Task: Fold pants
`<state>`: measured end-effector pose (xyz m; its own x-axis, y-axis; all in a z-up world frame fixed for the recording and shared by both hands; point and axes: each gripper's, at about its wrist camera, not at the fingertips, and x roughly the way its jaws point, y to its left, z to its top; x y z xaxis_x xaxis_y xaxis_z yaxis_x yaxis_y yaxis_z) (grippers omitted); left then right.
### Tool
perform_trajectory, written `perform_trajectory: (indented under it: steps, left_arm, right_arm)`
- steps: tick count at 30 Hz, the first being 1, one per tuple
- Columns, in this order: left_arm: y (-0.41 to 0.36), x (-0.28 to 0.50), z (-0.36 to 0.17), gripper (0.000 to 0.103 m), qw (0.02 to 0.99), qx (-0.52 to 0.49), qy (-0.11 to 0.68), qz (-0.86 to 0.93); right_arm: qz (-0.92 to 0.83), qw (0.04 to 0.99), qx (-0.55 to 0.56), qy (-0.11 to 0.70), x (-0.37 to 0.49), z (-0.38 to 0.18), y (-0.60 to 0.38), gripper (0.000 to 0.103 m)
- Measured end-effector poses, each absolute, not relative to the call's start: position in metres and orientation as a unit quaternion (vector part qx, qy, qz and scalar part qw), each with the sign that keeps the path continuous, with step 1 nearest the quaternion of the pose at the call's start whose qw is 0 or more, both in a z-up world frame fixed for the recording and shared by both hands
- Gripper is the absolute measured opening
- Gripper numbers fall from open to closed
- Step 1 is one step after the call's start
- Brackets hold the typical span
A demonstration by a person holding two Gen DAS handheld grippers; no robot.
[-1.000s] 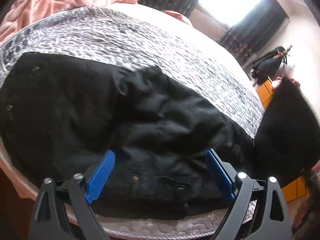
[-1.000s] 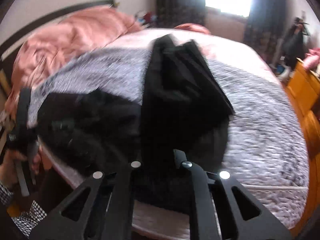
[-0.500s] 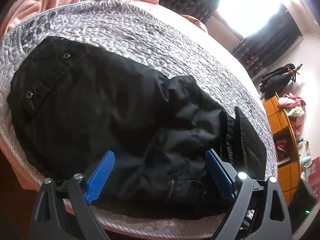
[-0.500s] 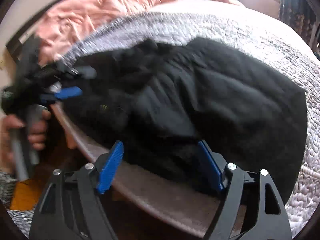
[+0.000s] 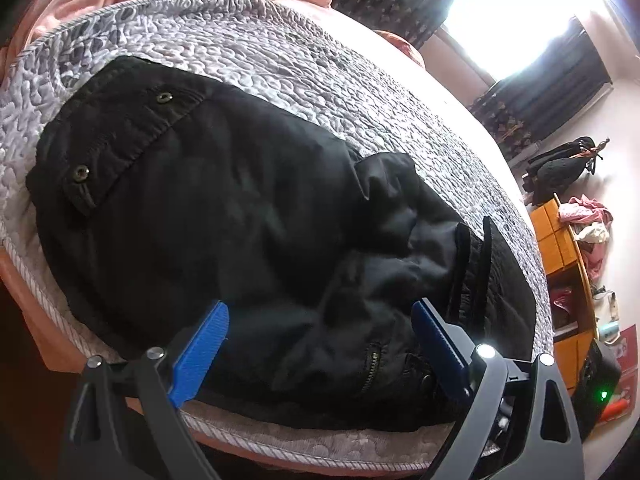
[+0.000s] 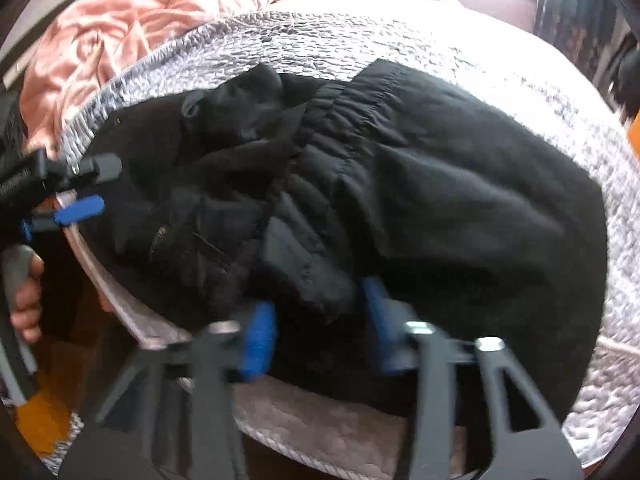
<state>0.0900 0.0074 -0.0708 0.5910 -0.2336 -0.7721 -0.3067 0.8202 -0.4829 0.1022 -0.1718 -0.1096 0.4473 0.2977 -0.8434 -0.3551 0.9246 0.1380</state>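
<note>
Left wrist view: left gripper (image 5: 320, 344) w/ blue pads wide apart, nothing pinched. Black pants (image 5: 248, 232) lie spread on the bed's grey quilt (image 5: 280, 60), right ahead of and under the pads, zip fly nearest the right-hand pad. Prob. hovering there to take the near edge once the other side is set.

Right wrist view: blurry. Right gripper (image 6: 316, 332) jaws closing, a bunched fold of pants (image 6: 460, 200) between the pads; contact unclear, maybe not pressing yet. Grabbing at the near edge makes sense for lifting the cloth over. Left gripper (image 6: 80, 204) off to the far left, held by a hand (image 6: 26, 296).
</note>
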Motion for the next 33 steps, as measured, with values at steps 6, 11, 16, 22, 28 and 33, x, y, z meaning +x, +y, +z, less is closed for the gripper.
perform_trajectory:
  steps: [6, 11, 16, 22, 28, 33]
  left_arm:
    - [0.017, 0.089, -0.084, 0.093, 0.835, -0.303, 0.458, 0.032]
    - [0.023, 0.09, -0.095, 0.093, 0.833, -0.315, 0.454, 0.027]
    - [0.026, 0.087, -0.095, 0.093, 0.833, -0.315, 0.454, 0.02]
    - [0.025, 0.087, -0.093, 0.093, 0.833, -0.304, 0.461, 0.021]
    - [0.007, 0.09, -0.072, 0.093, 0.846, -0.287, 0.449, 0.007]
    - [-0.051, 0.104, -0.037, 0.093, 0.858, -0.243, 0.441, -0.098]
  right_arm:
    - [0.252, 0.864, 0.04, 0.435, 0.083, -0.057, -0.189, 0.007]
    - [0.286, 0.857, 0.001, 0.429, 0.07, -0.042, -0.165, 0.007]
    - [0.294, 0.83, -0.075, 0.469, 0.067, -0.082, -0.113, 0.008]
    - [0.292, 0.814, -0.063, 0.498, 0.072, -0.113, -0.108, 0.031]
    - [0.323, 0.822, 0.041, 0.467, 0.066, -0.074, -0.16, 0.059]
    - [0.208, 0.87, 0.085, 0.439, 0.069, -0.054, -0.257, 0.069]
